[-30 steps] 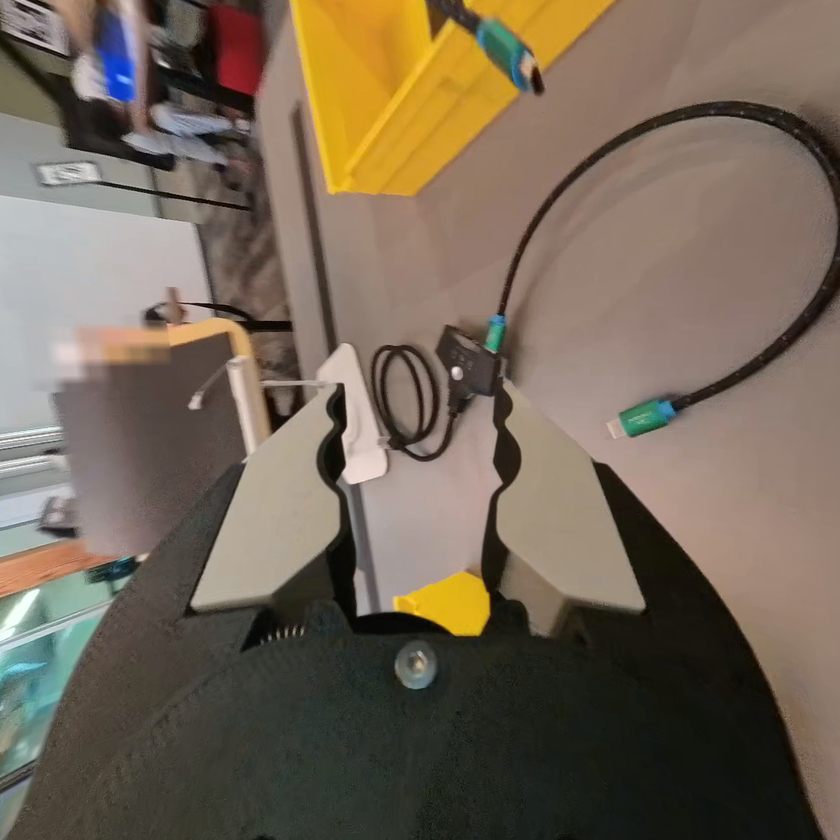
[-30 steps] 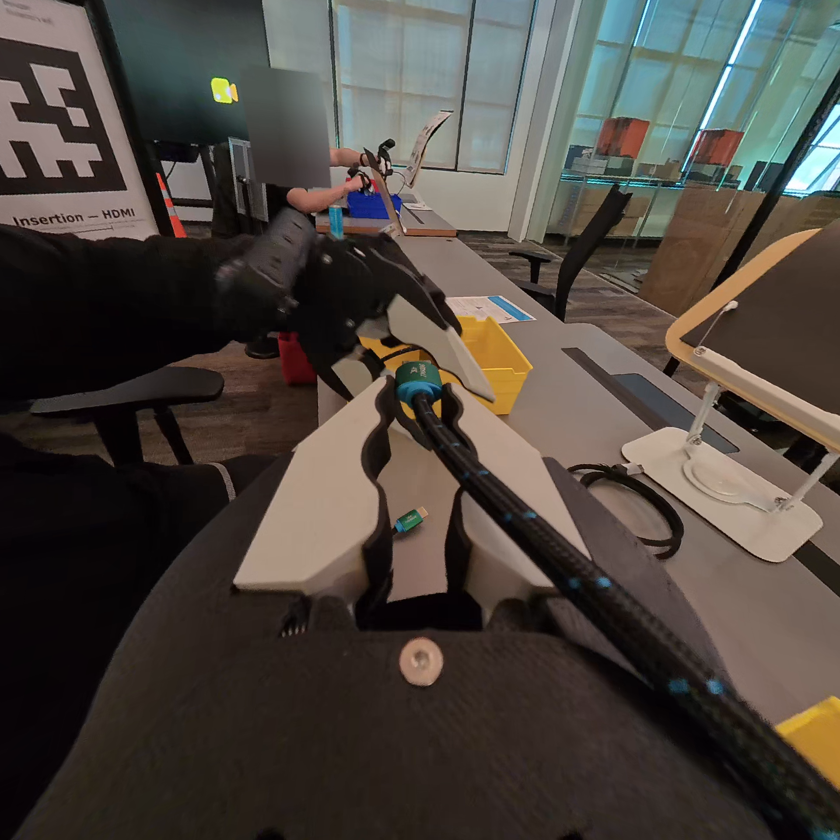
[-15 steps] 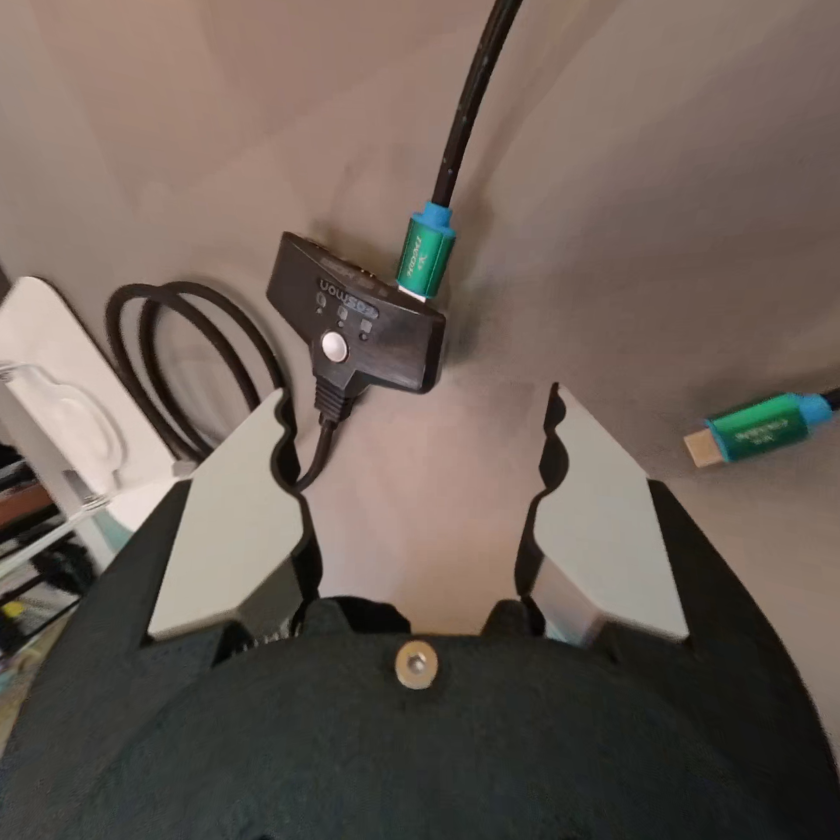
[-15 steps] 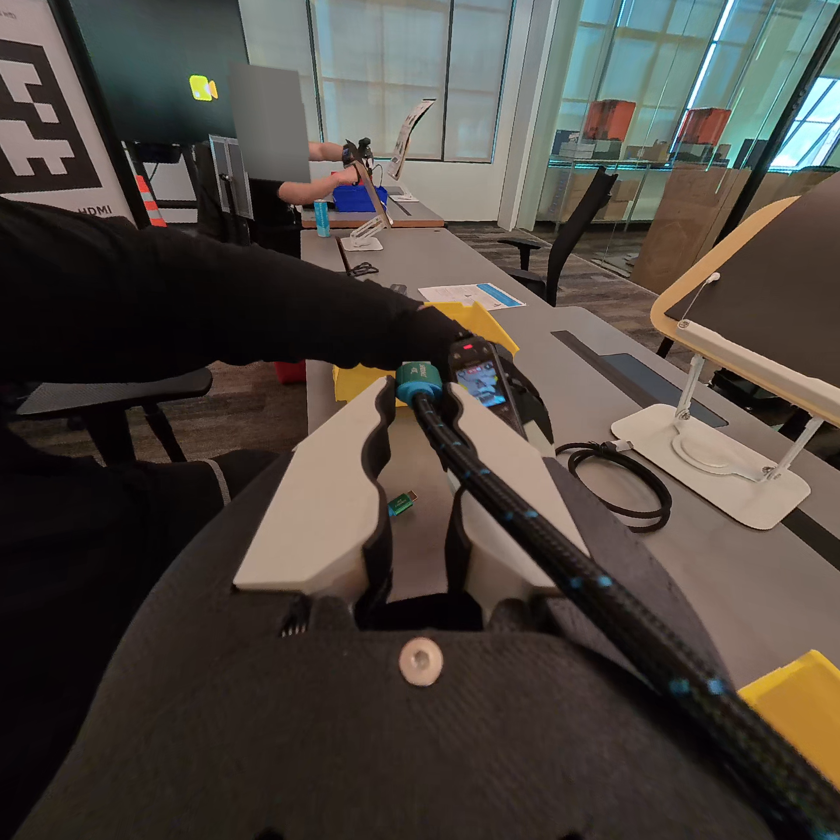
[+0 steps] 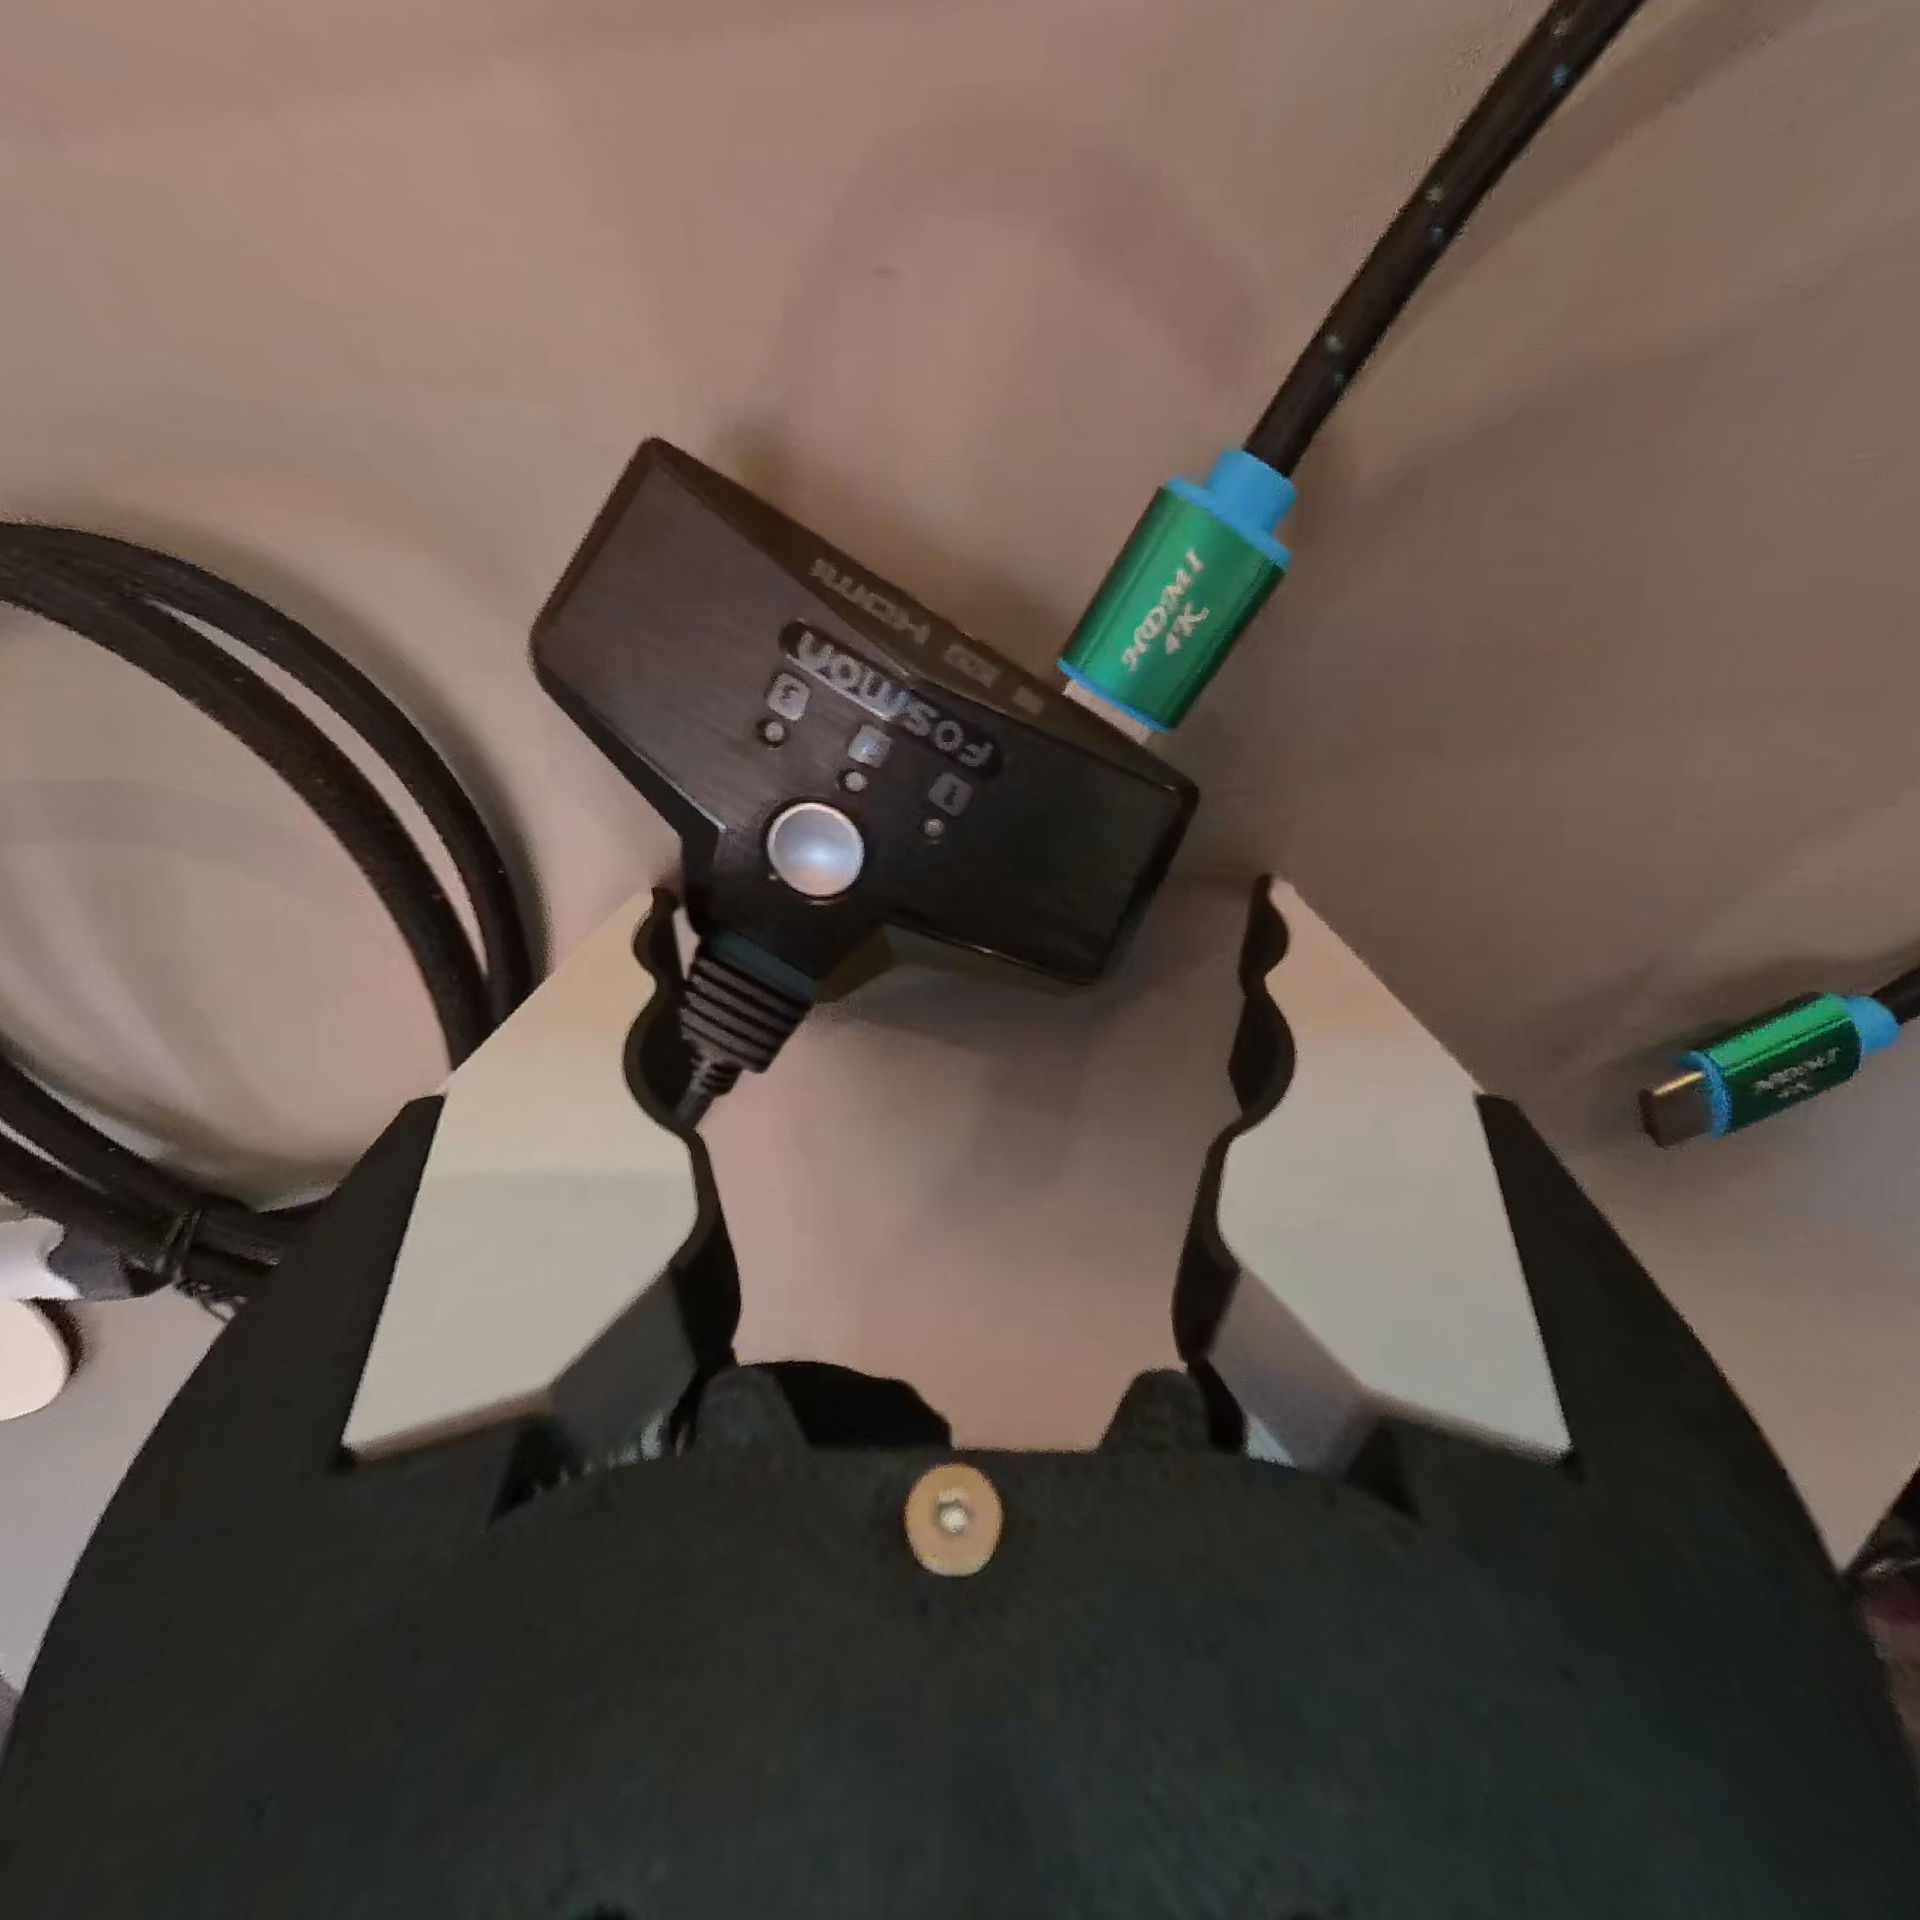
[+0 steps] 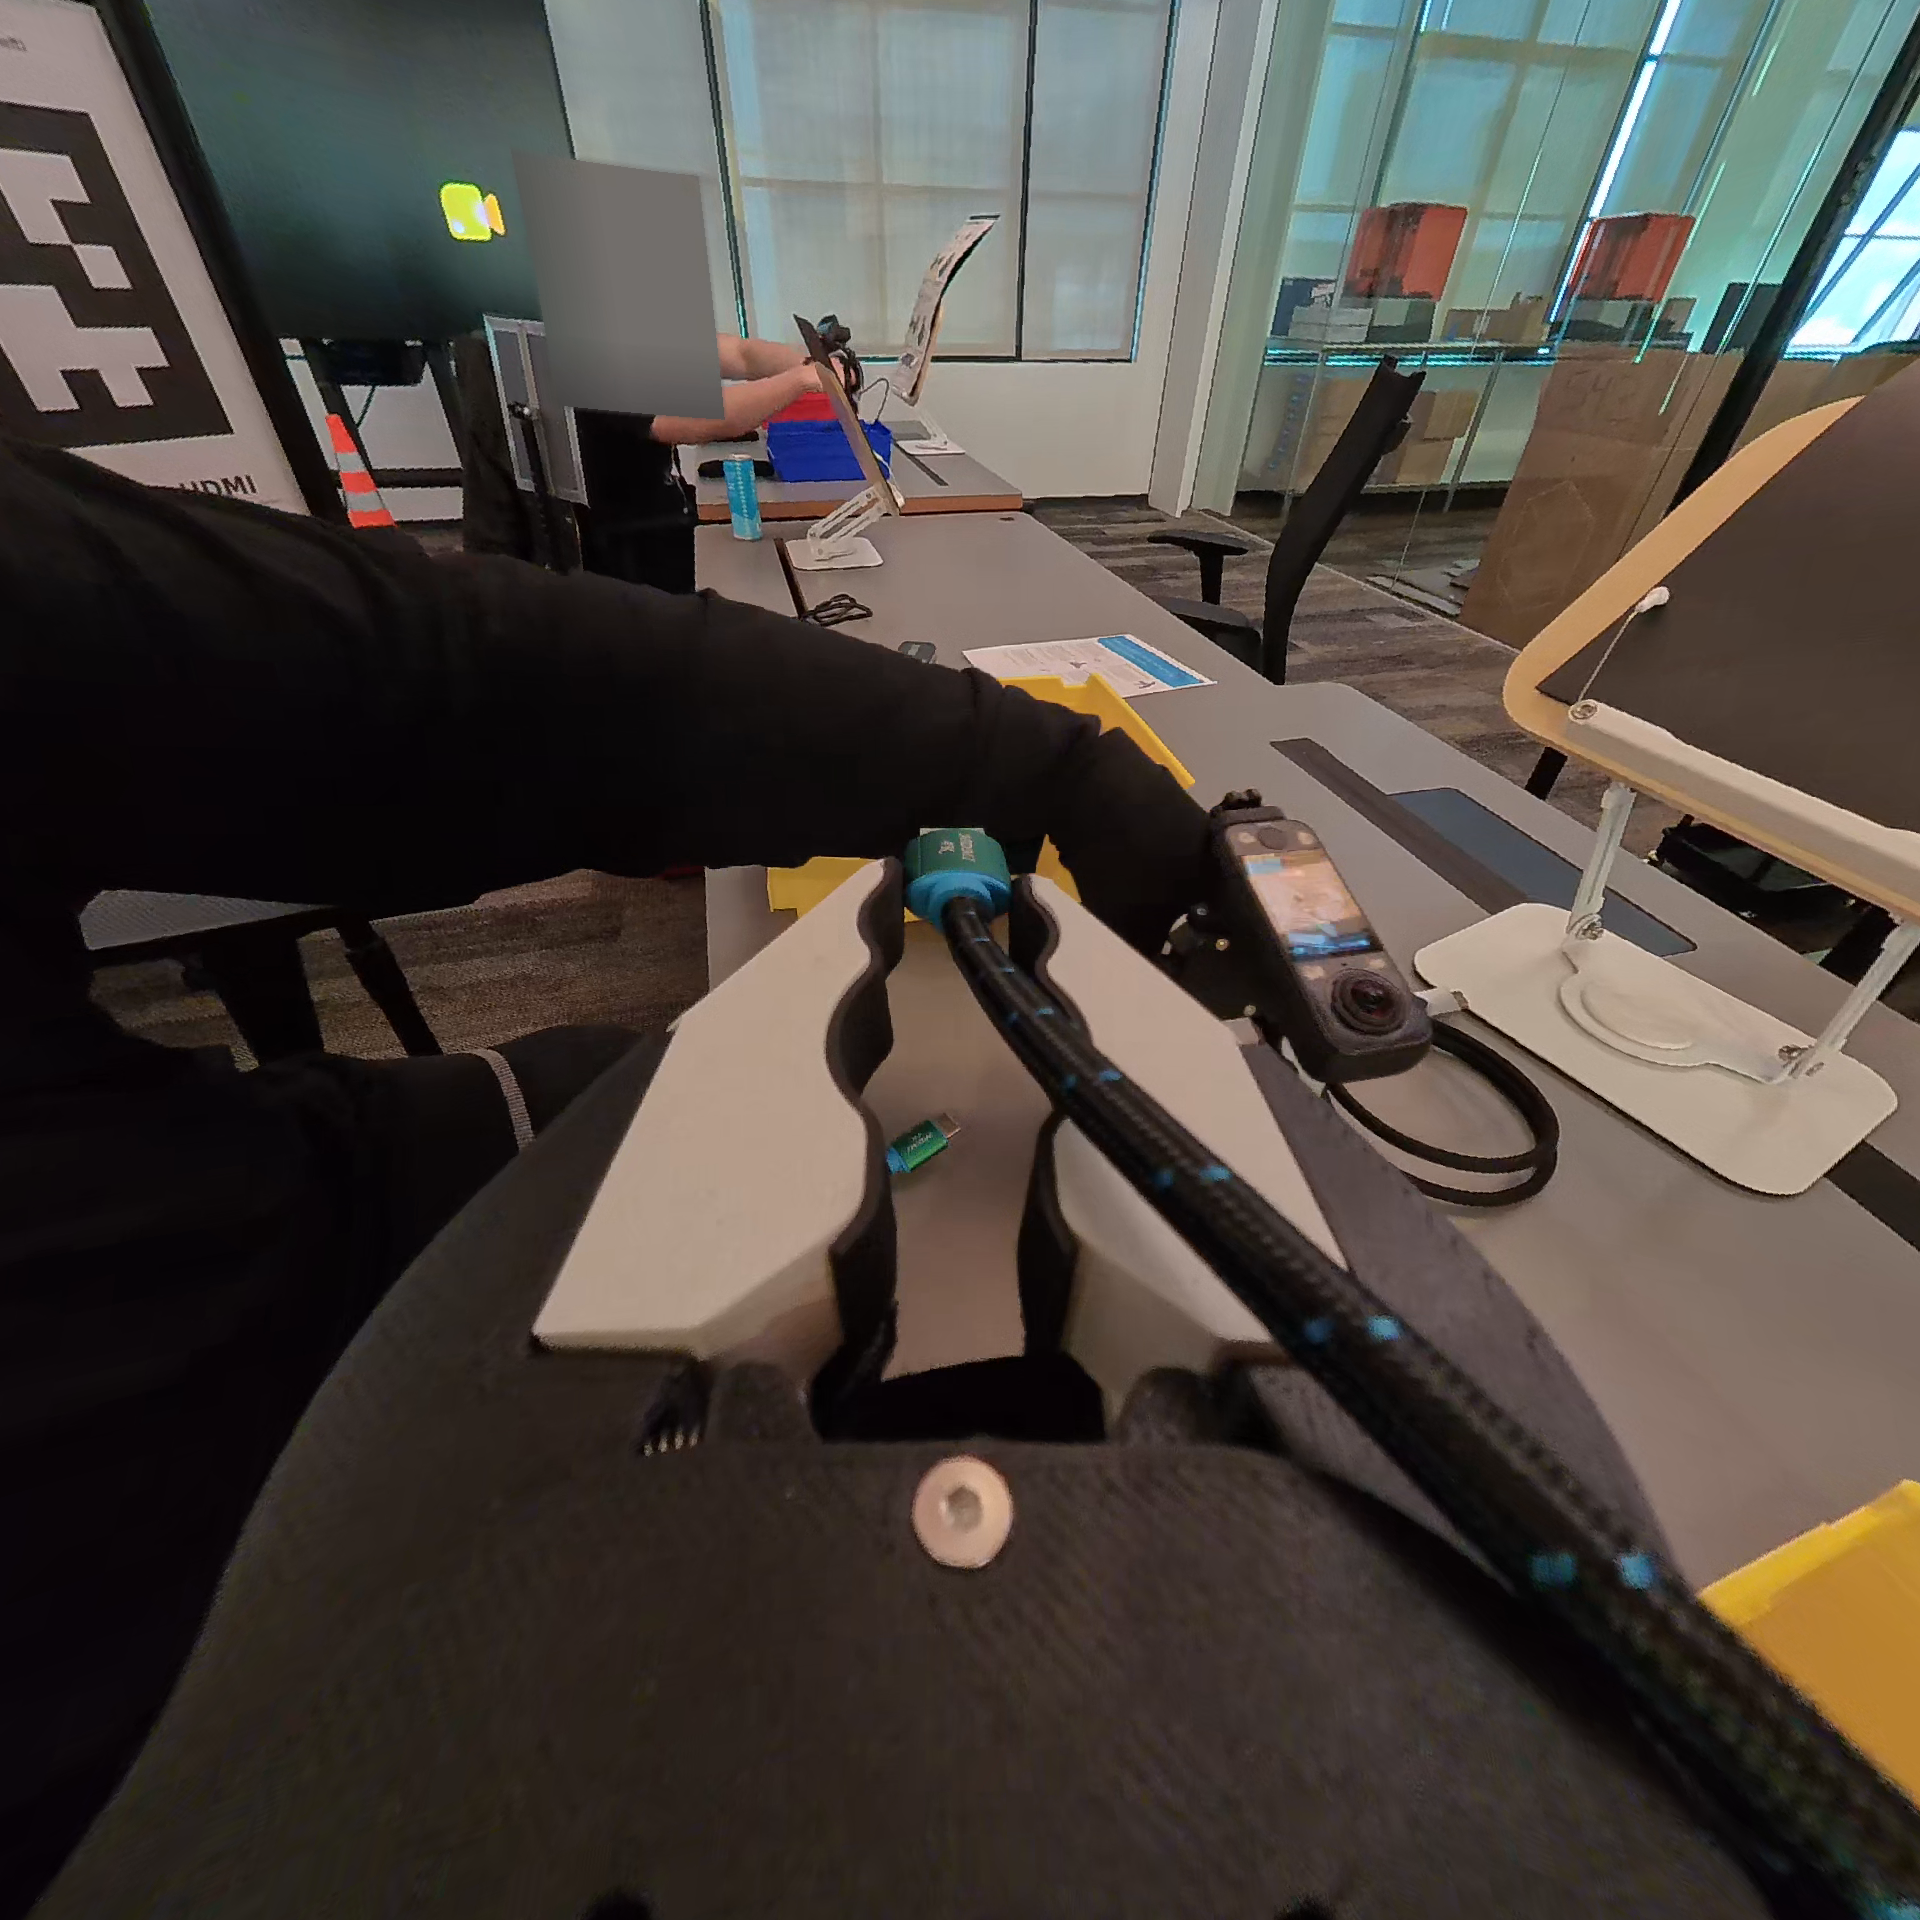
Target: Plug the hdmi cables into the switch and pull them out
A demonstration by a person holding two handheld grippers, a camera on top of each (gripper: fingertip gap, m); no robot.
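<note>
yellow bin (image 6: 1839,1621) | white stand (image 6: 1704,1070) | paper sheet (image 6: 1091,665)

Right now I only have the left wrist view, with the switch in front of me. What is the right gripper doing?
Observer: The right gripper is shut on a green plug; the cable trails back over it.
Operator: Is that plug lined up with the switch?
Observer: I cannot tell. The plug points at a black sleeve, and the switch does not show in the right wrist view.
Operator: Anything beyond the sleeve I should know about?
Observer: A yellow bin sits on the table just behind it.
</note>
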